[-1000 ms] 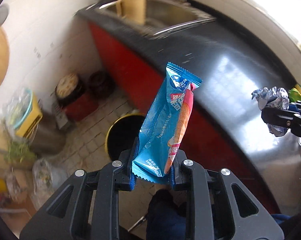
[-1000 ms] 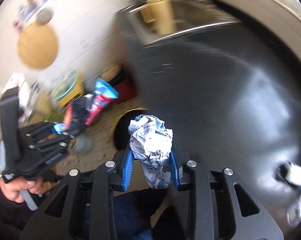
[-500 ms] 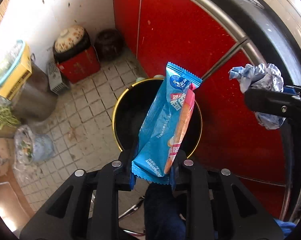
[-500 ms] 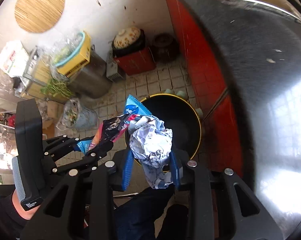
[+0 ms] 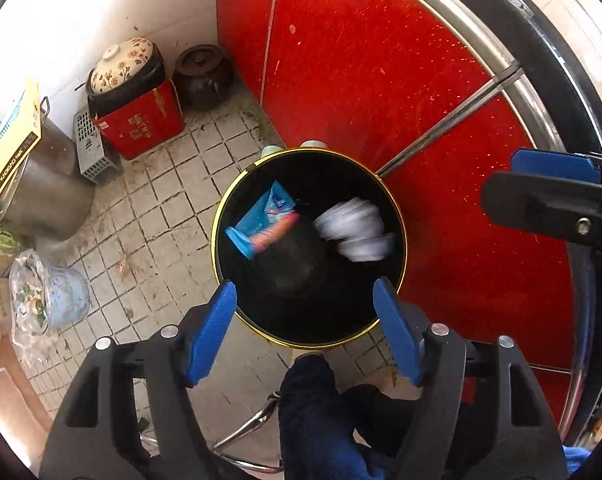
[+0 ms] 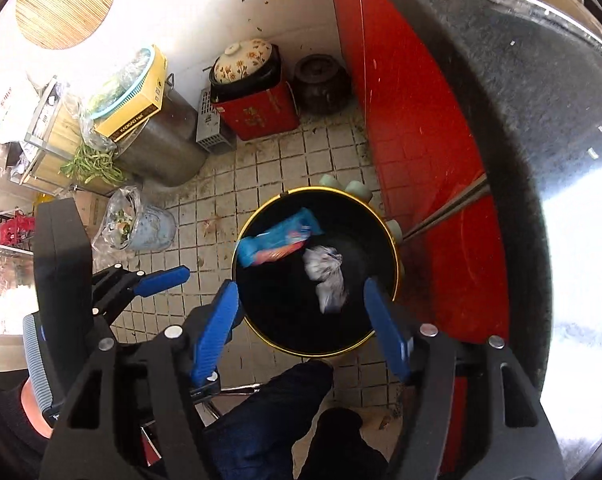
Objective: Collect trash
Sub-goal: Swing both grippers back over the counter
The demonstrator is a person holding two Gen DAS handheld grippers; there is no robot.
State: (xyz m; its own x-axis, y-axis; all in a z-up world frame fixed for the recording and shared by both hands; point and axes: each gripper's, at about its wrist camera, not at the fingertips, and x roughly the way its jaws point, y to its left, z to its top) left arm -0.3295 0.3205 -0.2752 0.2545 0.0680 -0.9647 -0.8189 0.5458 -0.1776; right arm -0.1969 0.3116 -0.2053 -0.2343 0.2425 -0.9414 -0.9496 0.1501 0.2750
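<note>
A blue snack wrapper (image 5: 261, 222) with a pink-orange band is seen inside the mouth of the black, gold-rimmed bin (image 5: 221, 216), its long axis slanted from lower left to upper right, the printed end uppermost. Just beside it, to the right, a crumpled white paper ball (image 5: 355, 228) is shown, blurred, also within the bin's opening; whether either piece is resting on the bottom cannot be told. In the right wrist view the wrapper (image 6: 279, 242) lies aslant above the paper ball (image 6: 327, 278). The left gripper (image 5: 305, 332) is held over the near rim, its jaws opening with nothing pressed between the blue pads. The right gripper (image 6: 301, 334) is likewise opening and released. The bin is set on a tiled floor (image 5: 165, 216) against a red cabinet front (image 5: 361, 80) under the dark bench (image 6: 501, 100).
</note>
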